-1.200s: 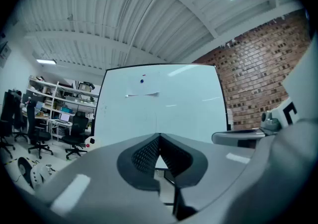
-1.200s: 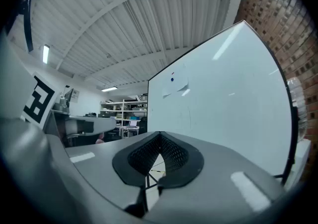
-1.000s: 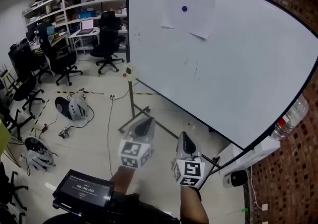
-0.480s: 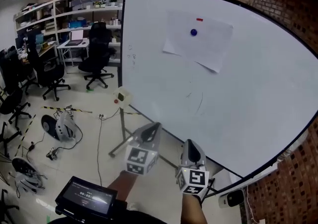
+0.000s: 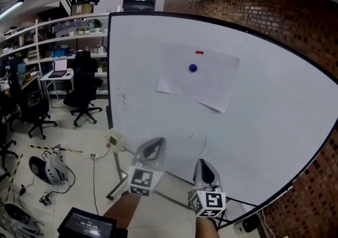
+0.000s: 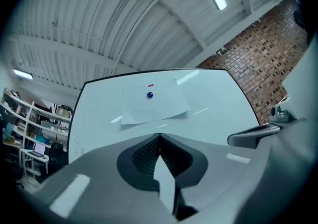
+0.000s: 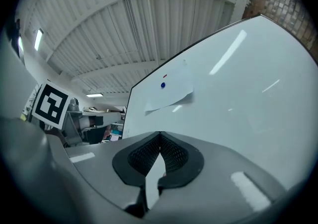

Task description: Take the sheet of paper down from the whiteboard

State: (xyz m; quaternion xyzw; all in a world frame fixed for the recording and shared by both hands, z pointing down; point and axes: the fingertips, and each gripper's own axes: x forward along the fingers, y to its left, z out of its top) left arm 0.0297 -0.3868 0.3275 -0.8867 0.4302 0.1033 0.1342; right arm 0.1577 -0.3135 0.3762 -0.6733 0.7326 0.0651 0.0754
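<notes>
White sheet of paper (image 5: 198,76) up on the whiteboard (image 5: 264,126) in the head view, well above and ahead of both tools. Pinned by a round blue magnet (image 5: 193,67), with a small red tab (image 5: 199,52) at its top edge and its lower right corner hanging lowest. Left gripper (image 5: 156,142) and right gripper (image 5: 204,164) side by side, low in front of the board. Tips raised toward it, well short of the paper and apart from the board's surface. Beyond the left gripper's left side, black office chairs (image 5: 83,81) and loaded shelves (image 5: 58,36). Beyond the right gripper's right side, a brick wall (image 5: 296,26).

Left gripper view: jaws clenched tip to tip, with nothing between them. Paper straight ahead and above the tips, flat on the board, blue magnet near its top. Right gripper close by on the right.

Right gripper view: jaws likewise pressed together and empty. Paper ahead and above the tips, lower edge lifting a little off the board. Board surface stretching away to the right. Left gripper close by on the left.
</notes>
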